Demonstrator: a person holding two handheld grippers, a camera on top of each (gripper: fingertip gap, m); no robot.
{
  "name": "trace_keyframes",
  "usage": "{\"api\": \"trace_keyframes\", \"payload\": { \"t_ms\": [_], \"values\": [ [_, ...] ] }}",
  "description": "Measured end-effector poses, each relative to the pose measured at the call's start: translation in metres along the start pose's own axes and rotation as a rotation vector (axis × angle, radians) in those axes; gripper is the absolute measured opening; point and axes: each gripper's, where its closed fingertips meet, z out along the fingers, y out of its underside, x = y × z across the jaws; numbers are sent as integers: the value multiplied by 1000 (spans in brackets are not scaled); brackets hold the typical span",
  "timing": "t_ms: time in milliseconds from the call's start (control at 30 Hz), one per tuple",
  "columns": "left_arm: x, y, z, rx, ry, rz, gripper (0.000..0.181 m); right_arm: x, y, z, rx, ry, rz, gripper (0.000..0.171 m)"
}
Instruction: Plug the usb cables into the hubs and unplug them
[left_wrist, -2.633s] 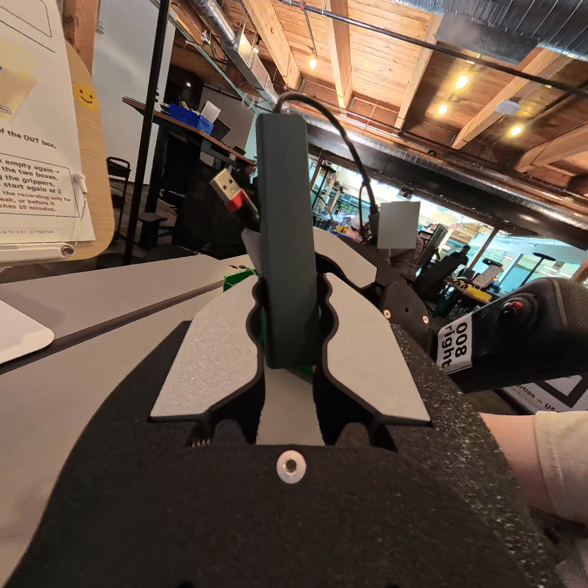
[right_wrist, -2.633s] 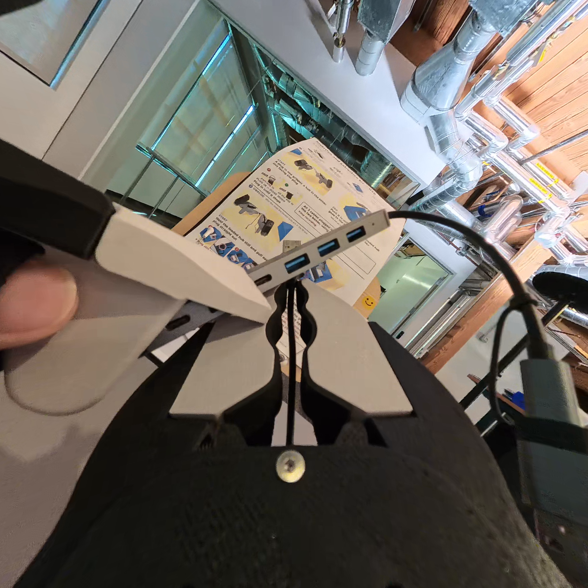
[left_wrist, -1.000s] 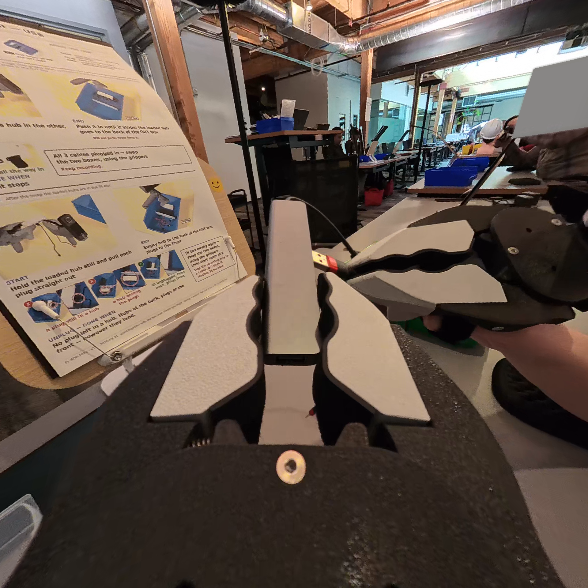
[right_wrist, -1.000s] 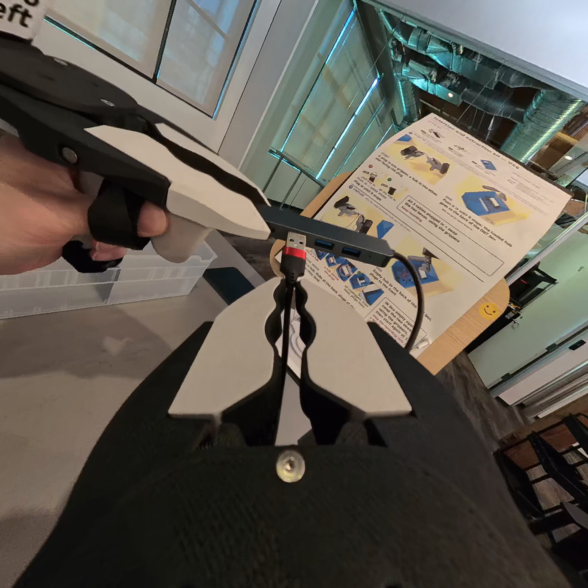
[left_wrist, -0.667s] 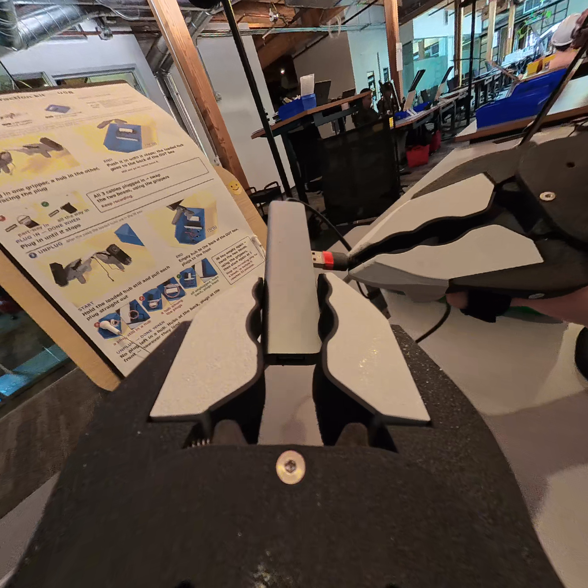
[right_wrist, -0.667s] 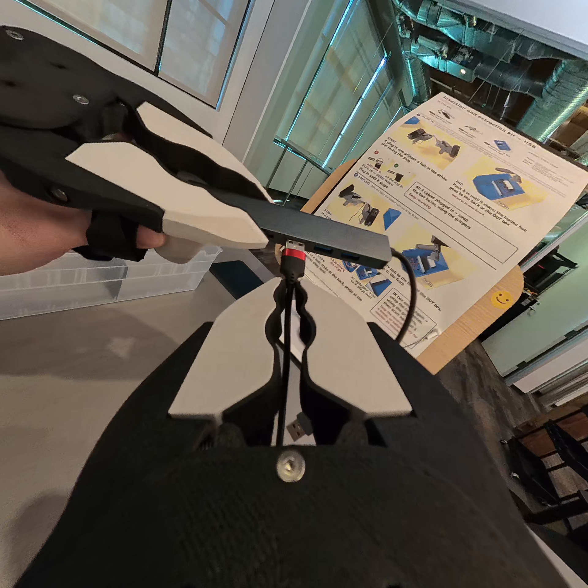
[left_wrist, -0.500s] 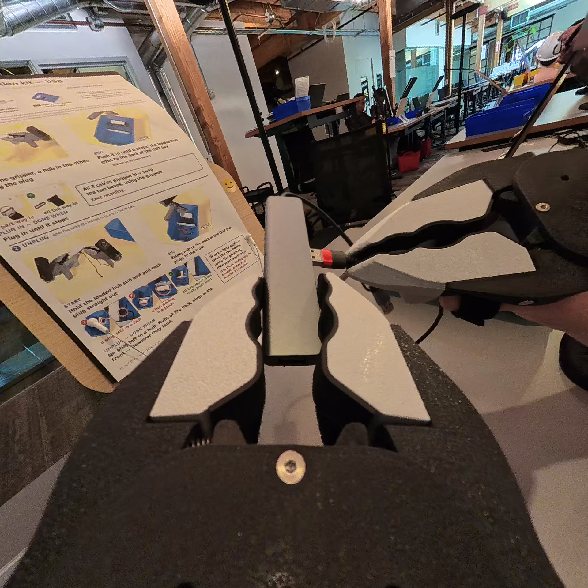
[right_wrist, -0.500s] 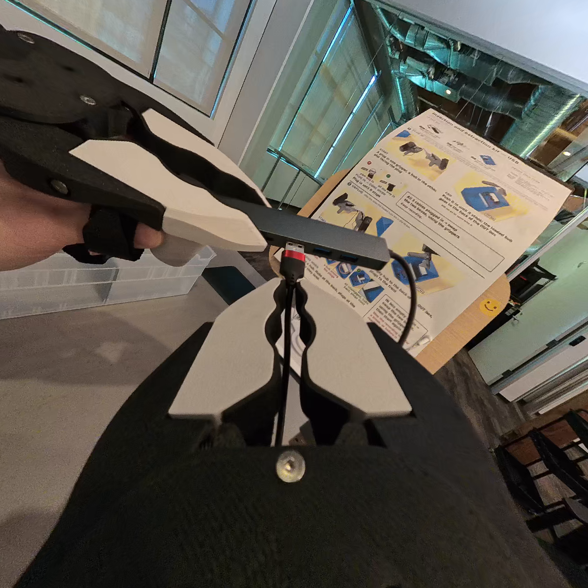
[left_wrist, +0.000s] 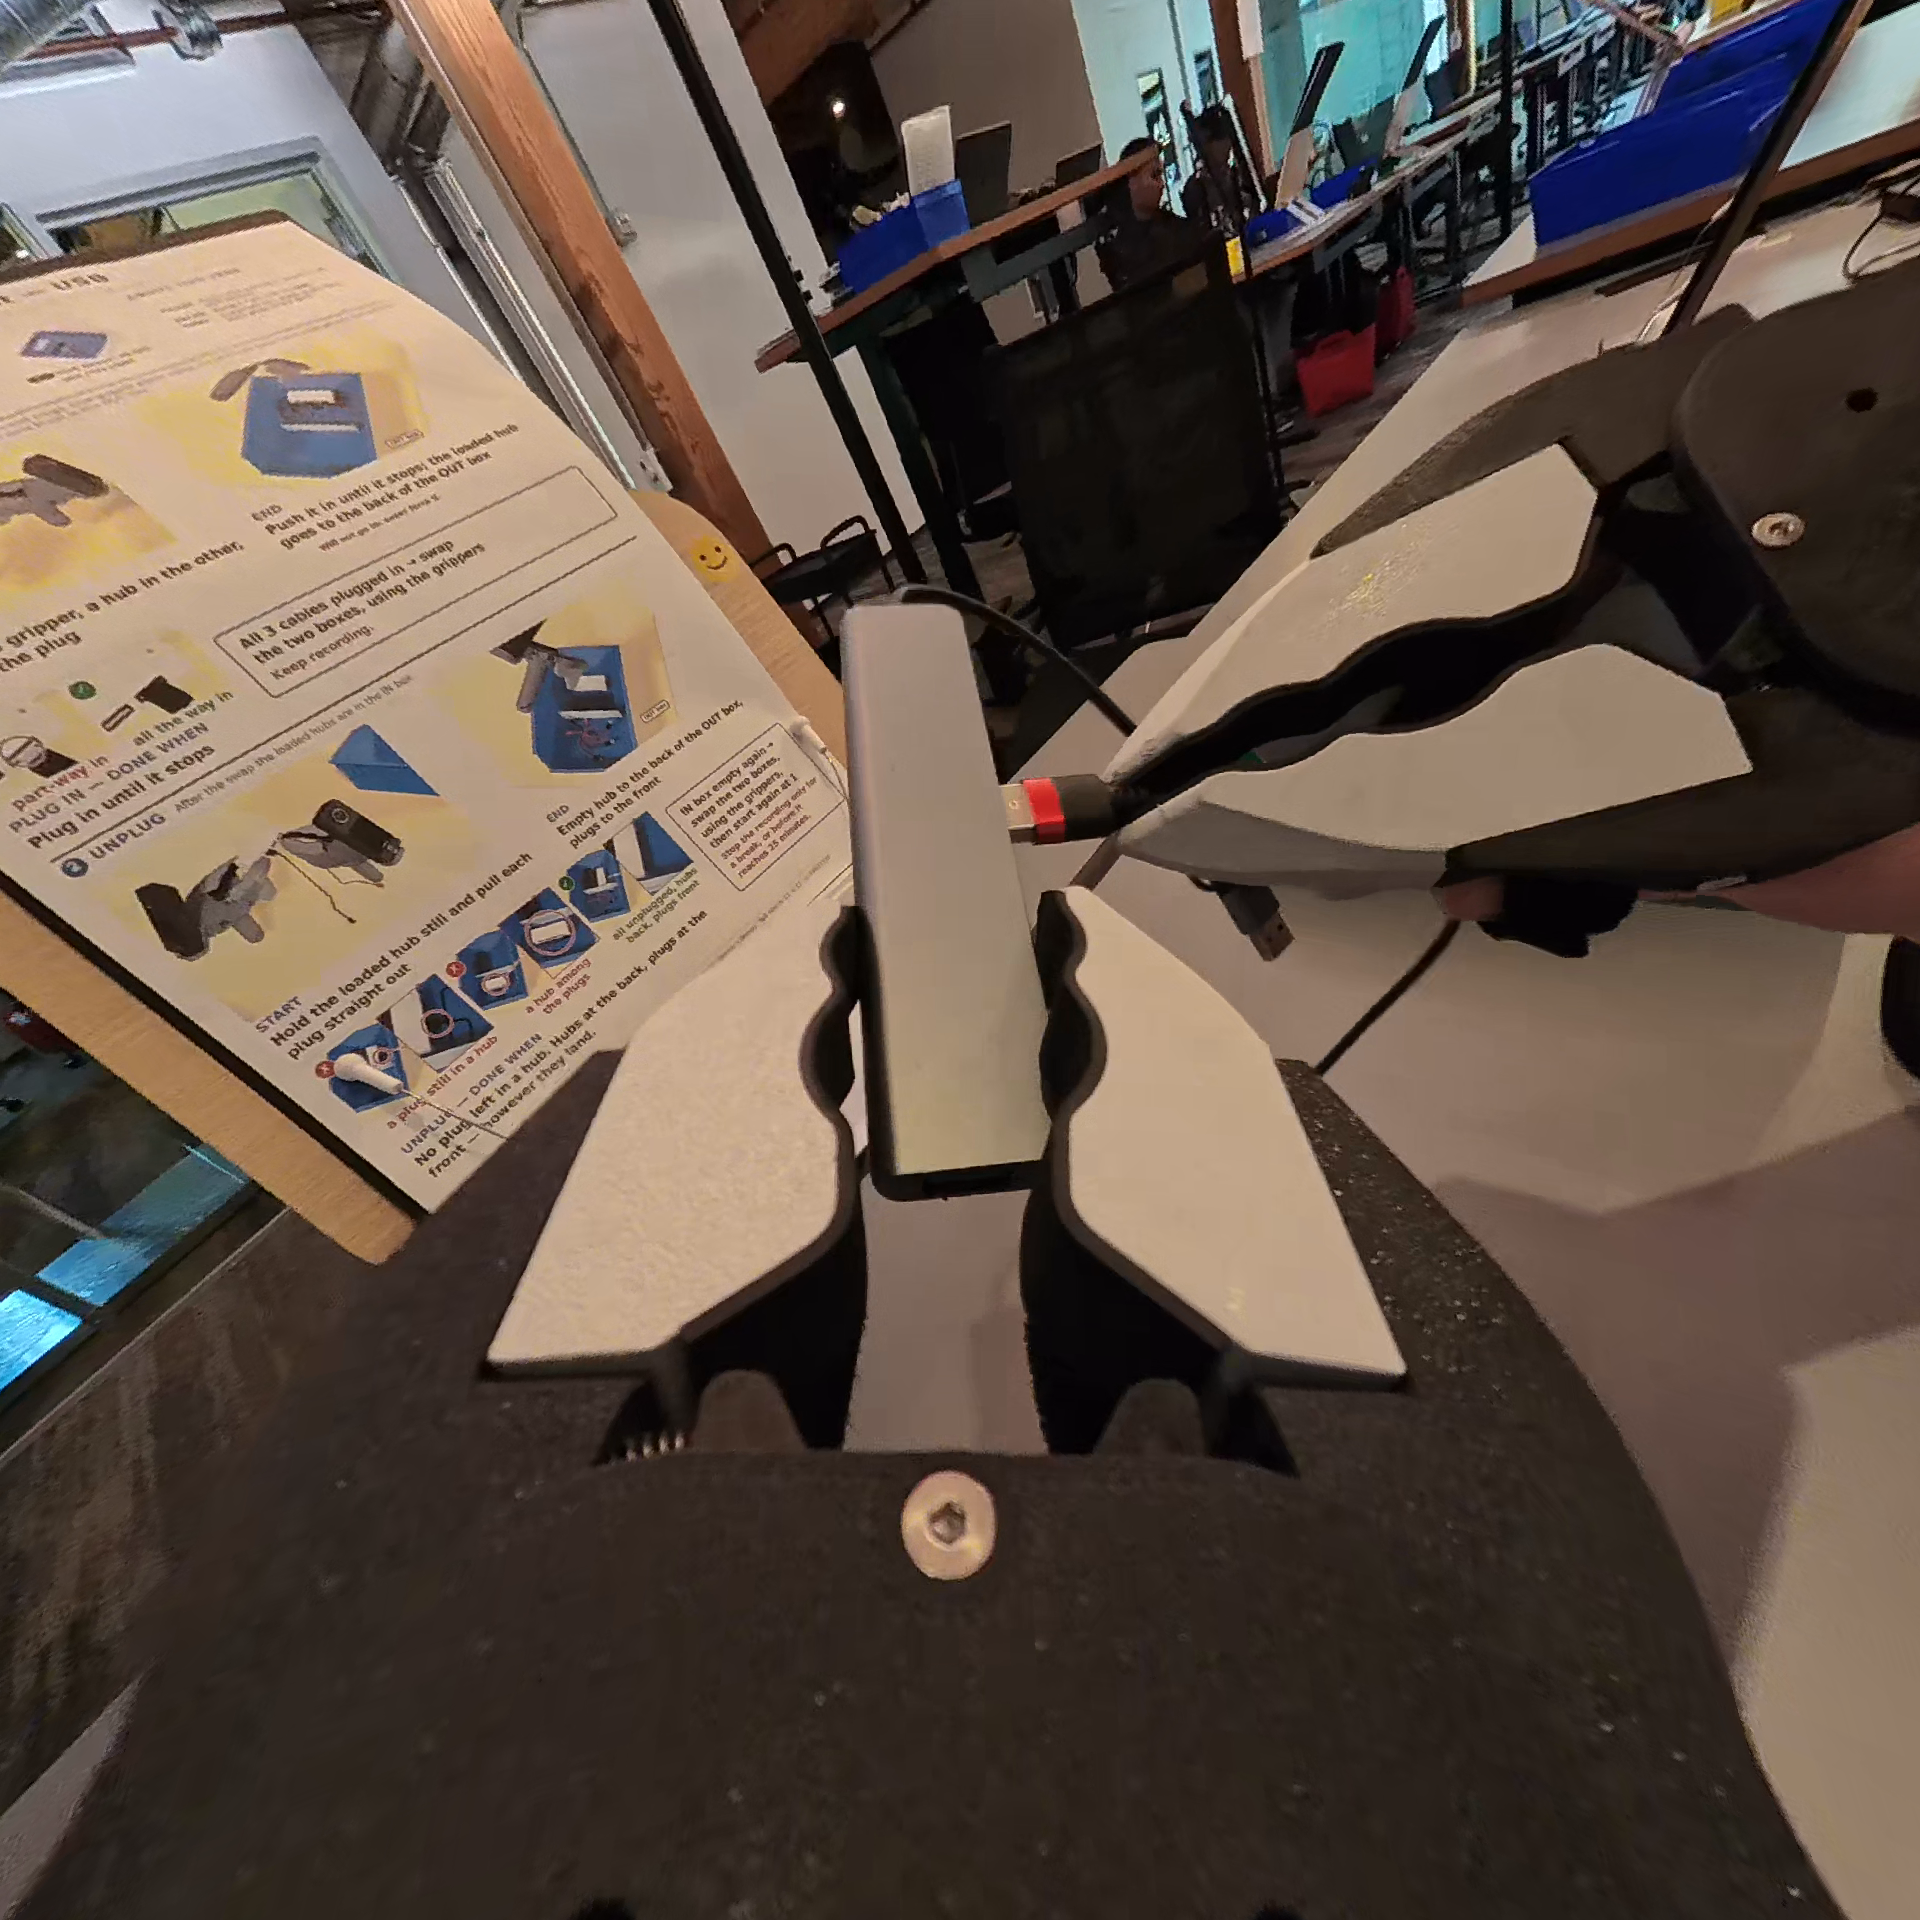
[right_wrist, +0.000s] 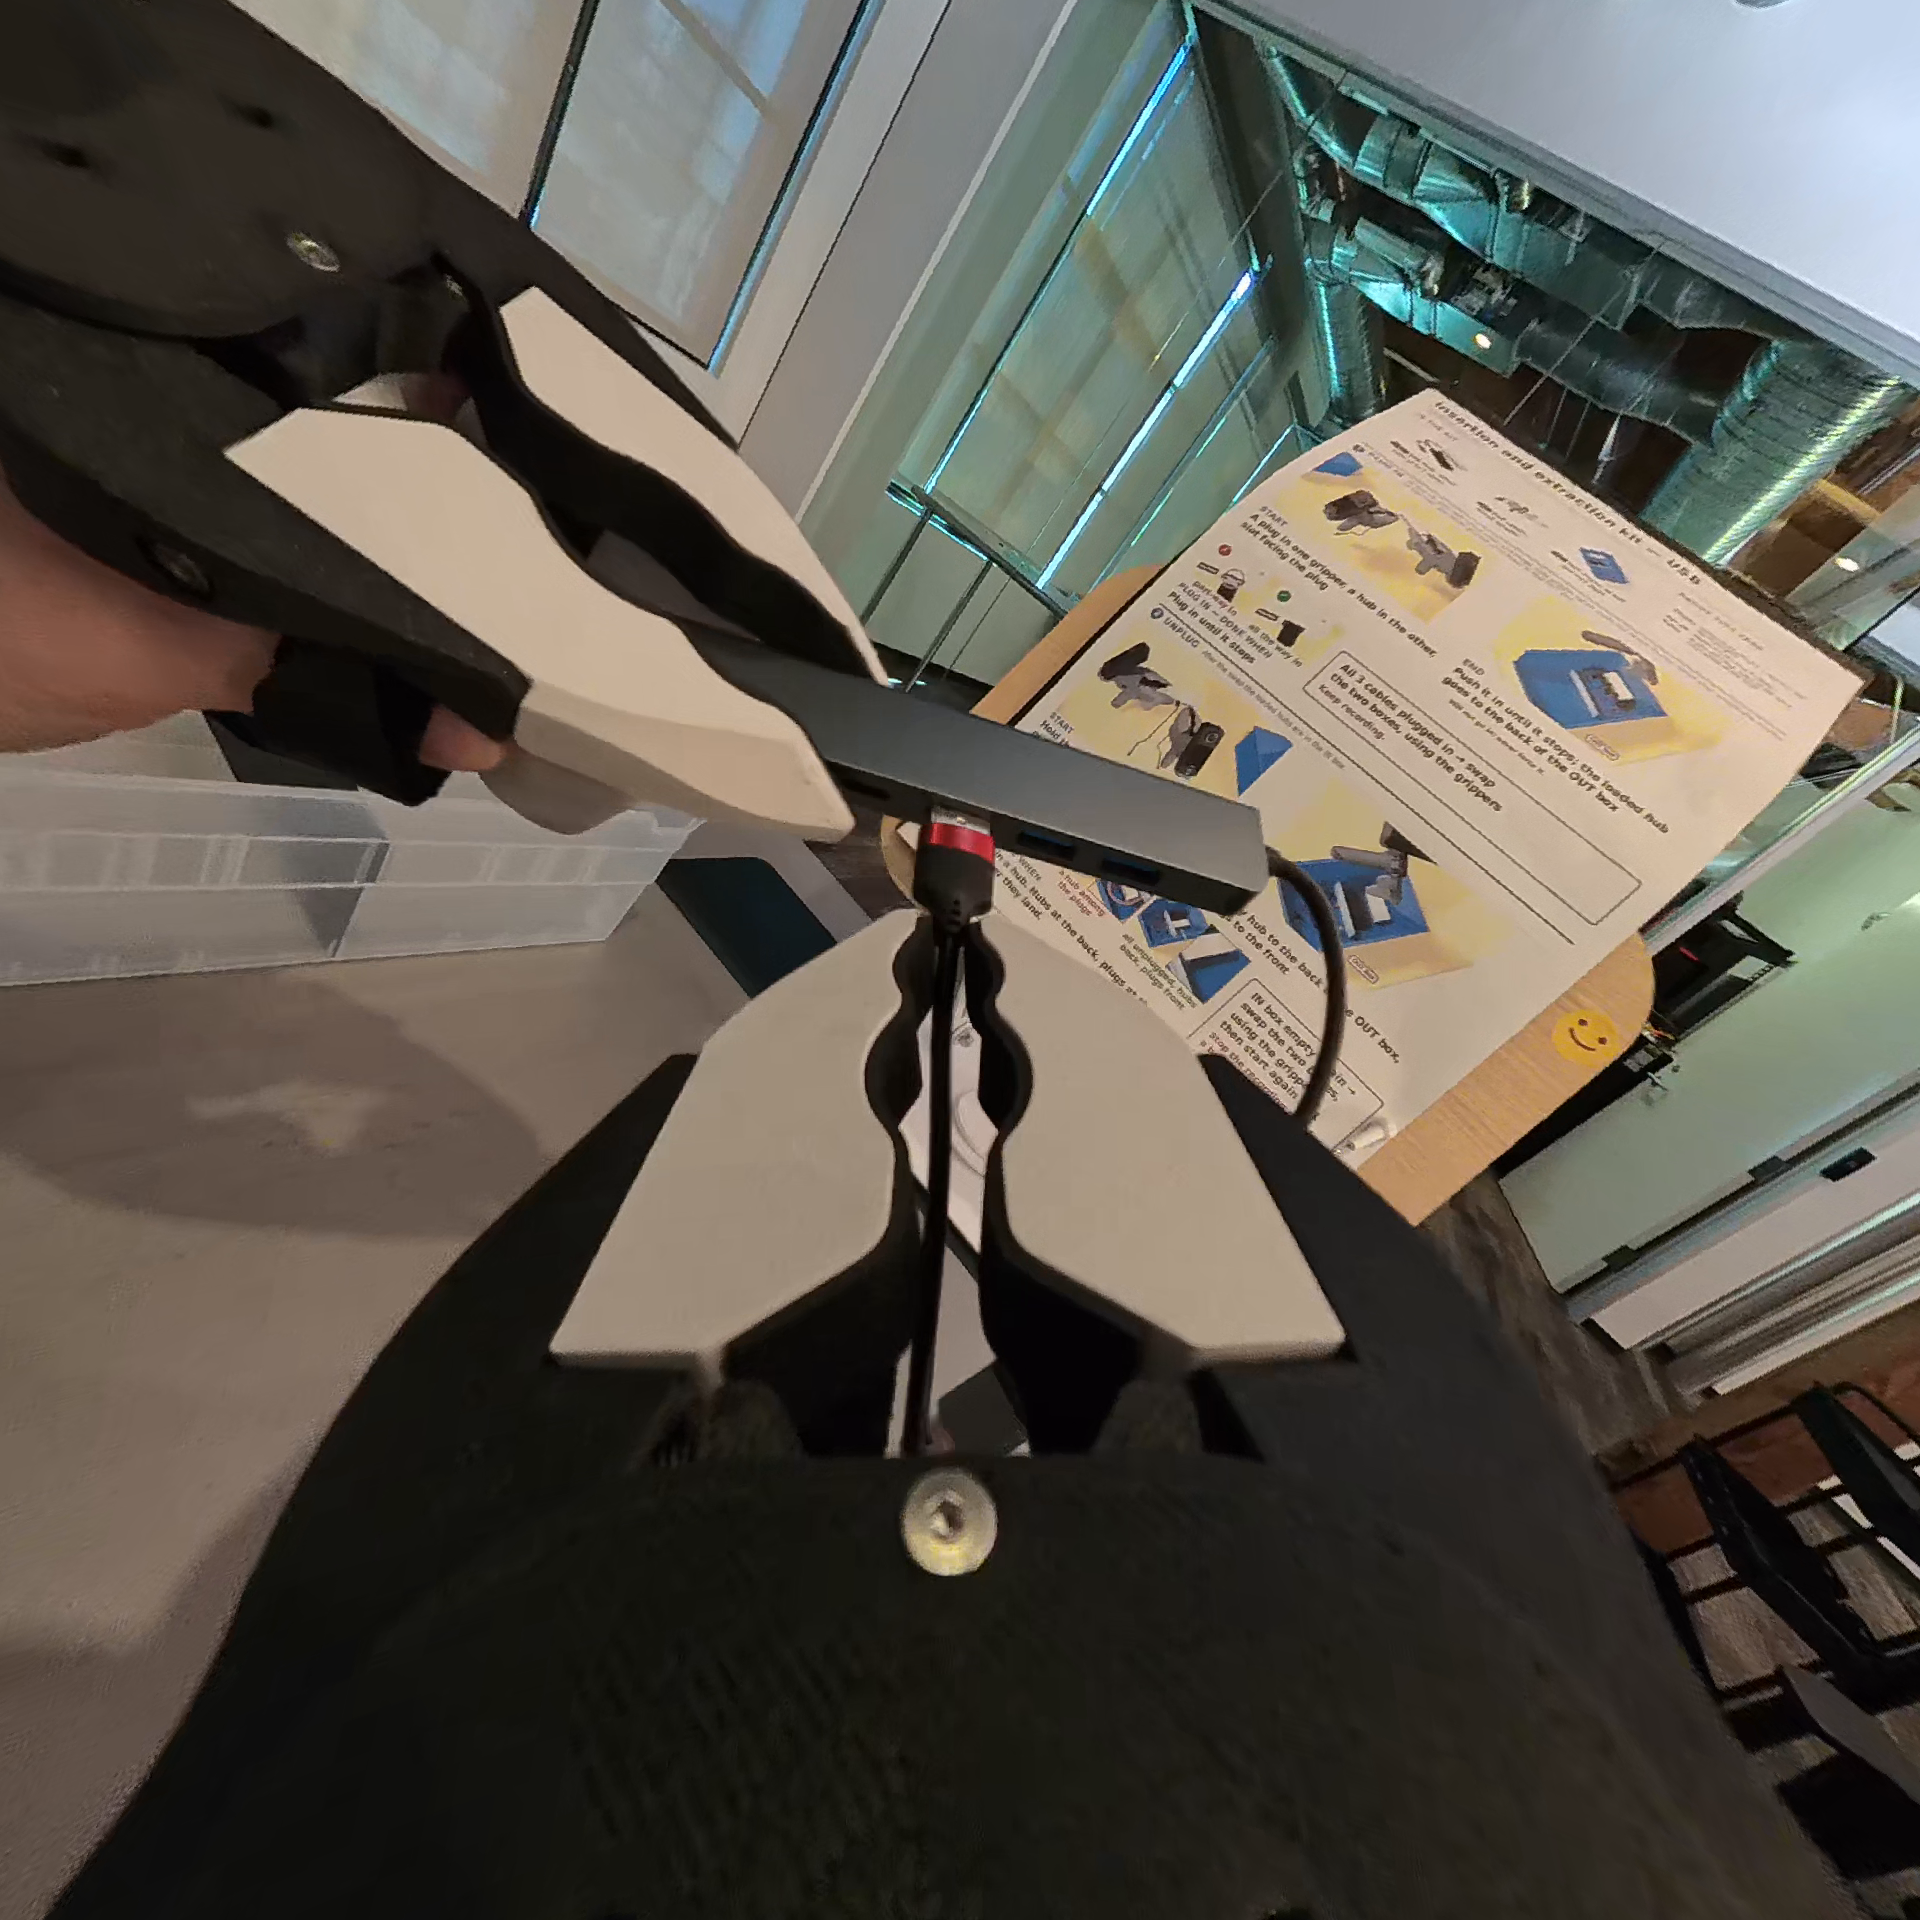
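My left gripper (left_wrist: 943, 920) is shut on a slim grey USB hub (left_wrist: 930, 873) that sticks out forward between its fingers. My right gripper (right_wrist: 948, 920) is shut on a black USB cable just behind its red-collared plug (right_wrist: 956, 852). The plug's metal tip sits inside a port on the hub's side (right_wrist: 1039, 790), near the left gripper's fingertips (right_wrist: 727, 748). Two blue ports stay free beside it. In the left wrist view the plug (left_wrist: 1049, 810) meets the hub's right edge, with the right gripper (left_wrist: 1117, 800) behind it. The hub's own cable end (left_wrist: 1252, 920) dangles below.
A tilted instruction poster on a wooden board (left_wrist: 343, 727) stands just beyond the hub; it also shows in the right wrist view (right_wrist: 1455, 748). A clear plastic bin (right_wrist: 312, 873) sits on the grey table (right_wrist: 260, 1143) at left. Desks and blue bins (left_wrist: 1662, 135) lie far behind. My hands' fingertips stand some 4 centimetres from each other.
The right gripper has pushed the red-collared plug toward the hub. Its metal tip, fully bare before, is now mostly inside the port. Both grippers stay shut.
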Motion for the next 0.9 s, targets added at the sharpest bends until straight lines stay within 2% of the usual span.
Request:
{"api": "trace_keyframes", "payload": {
  "t_ms": [700,800,900],
  "values": [
    [4,4,0,-30,30,-5,33,0,-6,-3,36,-29,-7,5],
    [3,-9,-1,83,37,-78,33,5,-12,-6,53,11,-99,5],
    [7,-28,-8,191,136,-230,35,9,-20,-12,100,14,-189,5]
  ]
}}
